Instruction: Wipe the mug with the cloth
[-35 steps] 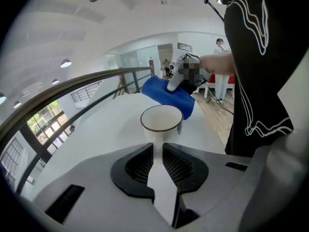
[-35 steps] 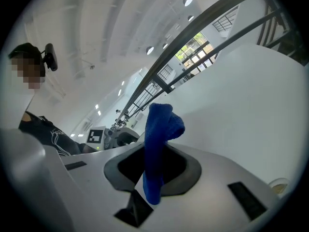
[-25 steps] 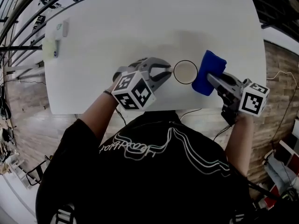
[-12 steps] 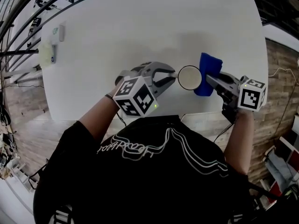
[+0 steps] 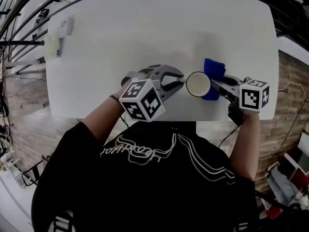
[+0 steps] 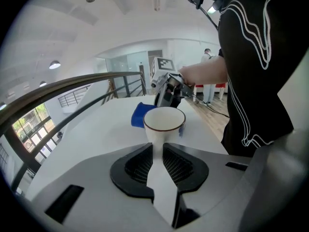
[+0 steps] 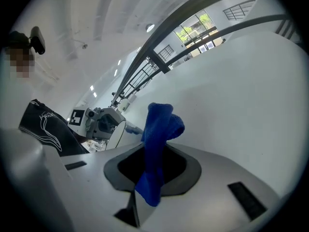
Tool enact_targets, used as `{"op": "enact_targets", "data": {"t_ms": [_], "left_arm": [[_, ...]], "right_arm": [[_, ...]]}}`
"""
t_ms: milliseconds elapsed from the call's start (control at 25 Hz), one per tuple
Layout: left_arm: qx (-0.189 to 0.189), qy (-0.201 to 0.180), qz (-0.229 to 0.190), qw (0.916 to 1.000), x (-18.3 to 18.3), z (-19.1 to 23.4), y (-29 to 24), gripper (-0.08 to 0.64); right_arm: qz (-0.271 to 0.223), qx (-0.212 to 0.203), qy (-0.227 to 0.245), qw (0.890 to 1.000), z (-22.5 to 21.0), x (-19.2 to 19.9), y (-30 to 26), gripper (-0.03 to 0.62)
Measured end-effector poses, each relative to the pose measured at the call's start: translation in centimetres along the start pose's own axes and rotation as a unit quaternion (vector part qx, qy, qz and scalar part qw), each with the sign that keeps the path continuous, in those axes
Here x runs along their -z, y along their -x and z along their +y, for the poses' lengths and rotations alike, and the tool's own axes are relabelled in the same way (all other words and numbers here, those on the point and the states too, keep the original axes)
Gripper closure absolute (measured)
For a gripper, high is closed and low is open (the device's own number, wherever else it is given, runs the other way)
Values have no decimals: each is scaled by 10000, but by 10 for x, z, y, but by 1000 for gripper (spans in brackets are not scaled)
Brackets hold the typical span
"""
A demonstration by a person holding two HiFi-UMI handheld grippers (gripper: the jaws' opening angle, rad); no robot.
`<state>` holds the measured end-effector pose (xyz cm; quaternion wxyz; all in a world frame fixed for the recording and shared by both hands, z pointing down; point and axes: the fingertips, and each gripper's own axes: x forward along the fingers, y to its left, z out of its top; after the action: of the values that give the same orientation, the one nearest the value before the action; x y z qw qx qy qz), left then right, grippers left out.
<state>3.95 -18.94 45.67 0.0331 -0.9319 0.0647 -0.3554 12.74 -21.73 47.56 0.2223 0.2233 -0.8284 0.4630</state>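
A white mug [image 5: 198,84] with a dark rim stands near the front edge of the white table [image 5: 145,28]. My left gripper [image 5: 182,81] is shut on the mug's handle from the left. In the left gripper view the mug [image 6: 164,123] rises just past the jaws [image 6: 158,151], with the handle pinched between them. My right gripper [image 5: 216,84] is shut on a blue cloth [image 5: 213,71], which lies against the mug's right side. In the right gripper view the cloth [image 7: 159,129] stands bunched up out of the jaws [image 7: 153,154], with the mug [image 7: 116,133] and left gripper [image 7: 101,121] beyond.
A small white item [image 5: 65,27] and a pale yellow-green one [image 5: 50,48] lie at the table's far left corner. Dark railings [image 5: 19,13] curve past the left side. Wooden floor [image 5: 289,100] shows to the right. A person [image 6: 207,57] stands far off.
The right gripper has carried the blue cloth leftward until it meets the mug's right side. The left gripper keeps its hold on the handle.
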Motion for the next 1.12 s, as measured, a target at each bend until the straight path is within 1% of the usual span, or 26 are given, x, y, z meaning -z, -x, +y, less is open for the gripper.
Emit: {"op": "enact_targets", "data": {"t_ms": [160,320,480,600,680,880,1120], "left_arm": [[-130,-64,14,9999,0,2,1,492],[-141,-88,100,9998,0,3,0,492],[-171,-72,251,9995,0,2,0,492],[-240,-32,341,9991,0,7,1,492],[-292,29,395,9988,1,10,1,489],[-473,191,467,9976,3,7,1,485],[-747,421,520,9950,0,10,3,480]], "right_arm": [[67,-157,91,9998,0,-2,1,531],[-27,-350,160,9993,0,-12,13,531],[-75,-709,383,9967,10,-26,26,531],[-13,-1061,620,9924,21,-40,31,531],[87,-1226,803,9892,26,-46,32,531],[339,-1573,1249,9790,39,-49,35,531],[652,-1907,1617,9660,47,-56,38,531]]}}
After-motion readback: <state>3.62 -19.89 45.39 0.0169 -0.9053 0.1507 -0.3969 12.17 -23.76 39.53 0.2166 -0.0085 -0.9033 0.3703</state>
